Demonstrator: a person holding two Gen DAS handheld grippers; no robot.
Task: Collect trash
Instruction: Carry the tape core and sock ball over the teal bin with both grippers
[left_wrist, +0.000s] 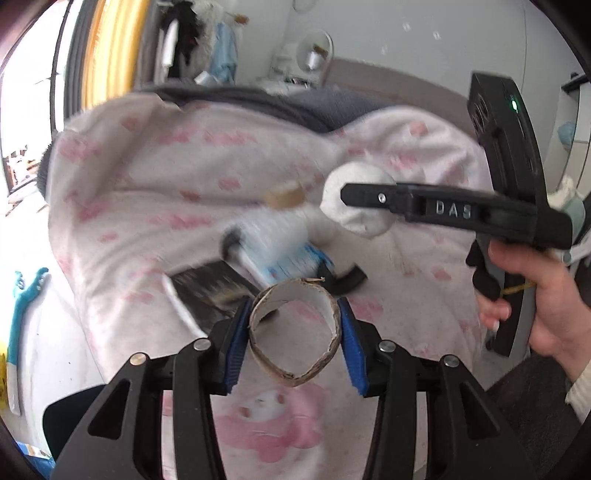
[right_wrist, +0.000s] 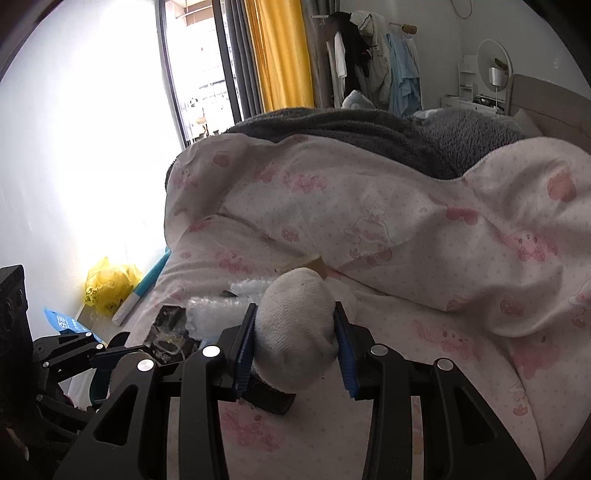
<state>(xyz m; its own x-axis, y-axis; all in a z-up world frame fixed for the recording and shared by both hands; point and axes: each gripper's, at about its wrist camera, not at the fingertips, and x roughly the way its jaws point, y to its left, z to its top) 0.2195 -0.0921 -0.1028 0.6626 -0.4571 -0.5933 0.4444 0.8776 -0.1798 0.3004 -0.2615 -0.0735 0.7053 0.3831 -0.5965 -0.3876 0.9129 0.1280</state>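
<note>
My left gripper (left_wrist: 293, 338) is shut on a squashed cardboard tube (left_wrist: 293, 376), held above the bed. My right gripper (right_wrist: 295, 338) is shut on a white balled-up sock (right_wrist: 299, 332); in the left wrist view it shows at the right (left_wrist: 356, 206), held by a hand, with the sock (left_wrist: 364, 221) in its fingers. On the pink-patterned blanket (left_wrist: 147, 177) beyond lie a blurred white and blue plastic wrapper (left_wrist: 280, 247), a small tan piece (left_wrist: 284, 197) and a black packet (left_wrist: 210, 286).
A grey fleece blanket (right_wrist: 351, 129) lies across the far side of the bed. A yellow plastic bag (right_wrist: 107, 286) and a blue packet (right_wrist: 62, 321) lie on the floor at the left by the window. Clothes (right_wrist: 373, 66) hang at the back.
</note>
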